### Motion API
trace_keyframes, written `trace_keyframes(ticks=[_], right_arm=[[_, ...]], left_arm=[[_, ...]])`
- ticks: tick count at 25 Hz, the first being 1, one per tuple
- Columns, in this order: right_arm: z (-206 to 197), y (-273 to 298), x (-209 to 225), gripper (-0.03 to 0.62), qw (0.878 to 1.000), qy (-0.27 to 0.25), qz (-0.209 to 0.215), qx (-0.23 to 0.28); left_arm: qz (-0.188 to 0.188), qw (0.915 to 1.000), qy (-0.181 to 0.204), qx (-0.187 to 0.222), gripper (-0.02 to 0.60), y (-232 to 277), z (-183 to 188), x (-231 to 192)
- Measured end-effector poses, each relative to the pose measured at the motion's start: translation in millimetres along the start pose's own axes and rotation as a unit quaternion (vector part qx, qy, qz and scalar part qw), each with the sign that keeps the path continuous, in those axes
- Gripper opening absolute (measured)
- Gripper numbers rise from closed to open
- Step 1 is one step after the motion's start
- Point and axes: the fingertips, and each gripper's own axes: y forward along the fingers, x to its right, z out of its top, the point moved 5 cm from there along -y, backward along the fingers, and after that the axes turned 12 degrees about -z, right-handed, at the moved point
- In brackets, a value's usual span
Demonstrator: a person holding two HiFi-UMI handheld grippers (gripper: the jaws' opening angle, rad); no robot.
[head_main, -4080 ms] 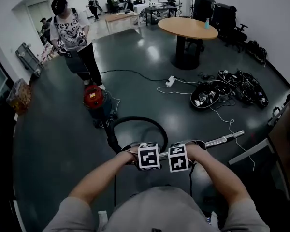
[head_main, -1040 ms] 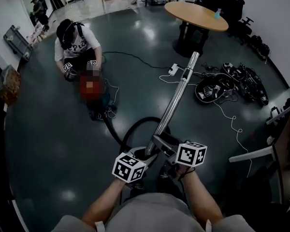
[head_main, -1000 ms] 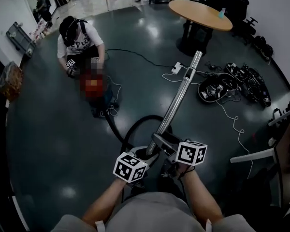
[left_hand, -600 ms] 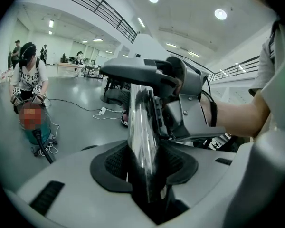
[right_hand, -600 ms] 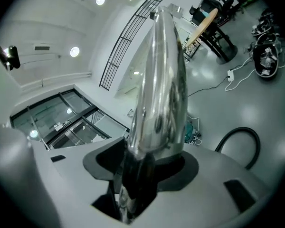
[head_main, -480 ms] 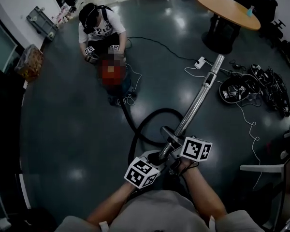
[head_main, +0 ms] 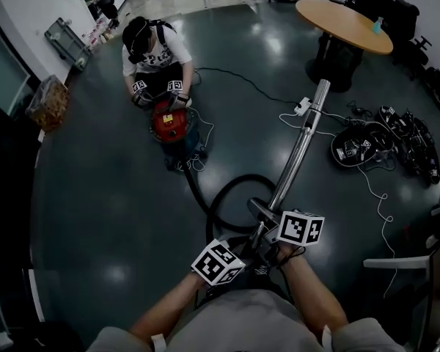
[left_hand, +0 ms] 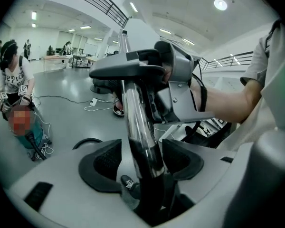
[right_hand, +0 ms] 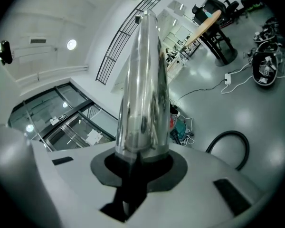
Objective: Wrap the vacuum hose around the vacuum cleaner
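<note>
From the head view, both grippers are low in front of the person and close together on the metal wand (head_main: 302, 139). The left gripper (head_main: 242, 249) is at the wand's near end and the right gripper (head_main: 273, 222) just beyond it, further up the tube. The wand slants up and away from them to the right. The vacuum hose (head_main: 242, 177) lies on the floor just ahead of the grippers in a loose loop and runs off to their far left, to the red vacuum cleaner (head_main: 170, 123). A second person (head_main: 152, 46) crouches over that machine, well apart from both grippers.

In the left gripper view, the jaws have just been opening. They stand apart with the wand (left_hand: 135, 108) running up between the pads (a gap shows at the left pad). The right gripper (left_hand: 154, 72) holds the tube higher up.

In the right gripper view, the jaws have just been closing and now clamp the wand (right_hand: 145, 80) at its base. The hose loop (right_hand: 229, 133) lies on the floor, ahead and to the right.
</note>
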Motion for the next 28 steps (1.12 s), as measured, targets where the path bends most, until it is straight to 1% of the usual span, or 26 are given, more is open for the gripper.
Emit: trace_keyframes(ticks=[2,6,9,14,17,19,21,24,26,28], right_arm=[[7,-4,4,0.072,1.000,-0.015,-0.002,-0.004],[19,-10,12,0.072,0.998,-0.055,-0.003,-0.023],[24,-13,18,0.072,0.994,-0.097,-0.003,-0.048],[29,-31,37,0.072,0.979,-0.183,-0.015,-0.086],[27,-44,50,0.072,0.969,-0.224,-0.020,-0.107],[24,-51,59,0.071,0.959,-0.255,-0.023,-0.126],[21,-58,64,0.071,0.945,-0.289,-0.021,-0.148],[19,-63,67,0.069,0.924,-0.339,-0.016,-0.177],[16,-62,68,0.067,0.908,-0.369,-0.014,-0.197],[13,-56,68,0.067,0.892,-0.397,-0.012,-0.217]], left_arm=[[0.000,0.9999,0.012,-0.010,0.270,-7,3,1],[0.014,0.9990,0.035,-0.023,0.272,-25,11,0],[0.033,0.9964,0.068,-0.037,0.272,-35,23,-4],[0.064,0.9887,0.131,-0.036,0.270,-27,64,-1],[0.085,0.9814,0.168,-0.037,0.270,-16,91,5],[0.103,0.9734,0.200,-0.044,0.270,-8,106,11],[0.119,0.9619,0.241,-0.052,0.270,-3,123,18],[0.131,0.9446,0.295,-0.060,0.270,-3,151,30],[0.139,0.9316,0.328,-0.071,0.270,-5,165,37],[0.149,0.9165,0.361,-0.087,0.270,-8,175,40]])
